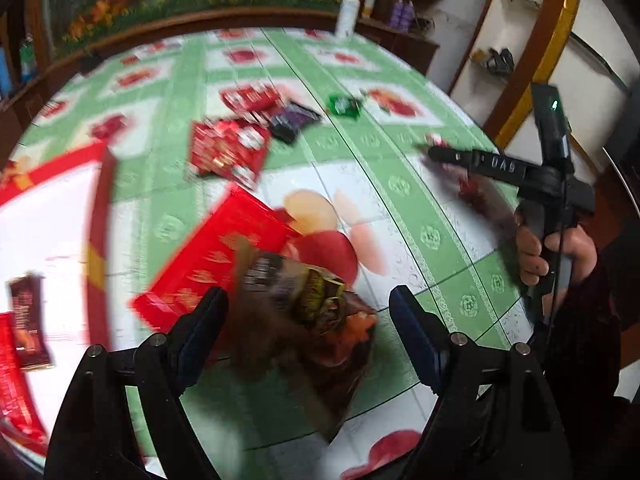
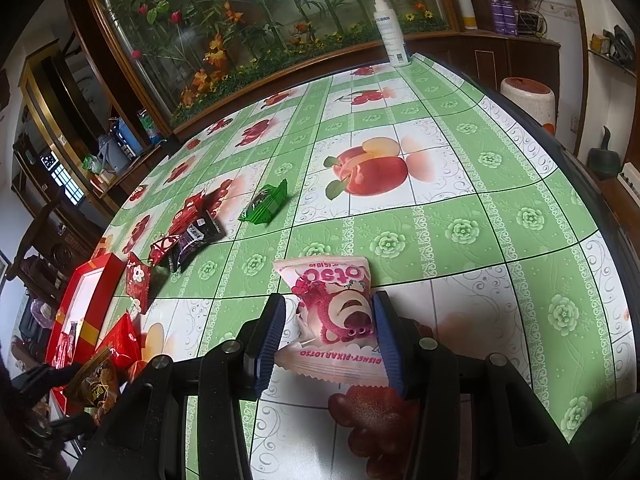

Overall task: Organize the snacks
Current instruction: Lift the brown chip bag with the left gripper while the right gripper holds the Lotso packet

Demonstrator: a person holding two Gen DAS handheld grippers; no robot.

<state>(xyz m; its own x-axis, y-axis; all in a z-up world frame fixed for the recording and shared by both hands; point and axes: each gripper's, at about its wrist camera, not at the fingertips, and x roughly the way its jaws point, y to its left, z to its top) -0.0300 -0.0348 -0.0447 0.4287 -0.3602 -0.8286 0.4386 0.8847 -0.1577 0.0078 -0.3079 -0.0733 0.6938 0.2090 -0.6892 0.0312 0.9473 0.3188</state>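
Observation:
My left gripper [image 1: 308, 316] is open just above the table, and a blurred brown snack packet [image 1: 308, 320] lies loose between its fingers; the pads do not press on it. That packet [image 2: 96, 380] also shows at the lower left of the right wrist view. My right gripper [image 2: 328, 340] is shut on a pink Lotso packet [image 2: 336, 312], held over the green tablecloth. A red box [image 1: 60, 176] with a white inside sits to the left, holding a small brown packet [image 1: 30, 320]. A big red packet [image 1: 224, 256] lies beside the box.
Loose snacks lie mid-table: red packets [image 2: 138, 276], a black-purple one [image 2: 196, 236] and a green one [image 2: 266, 202]. A white spray bottle [image 2: 390, 32] stands at the far edge. The table's edge [image 2: 580, 184] curves along the right. A hand [image 1: 532, 248] grips the right gripper's handle.

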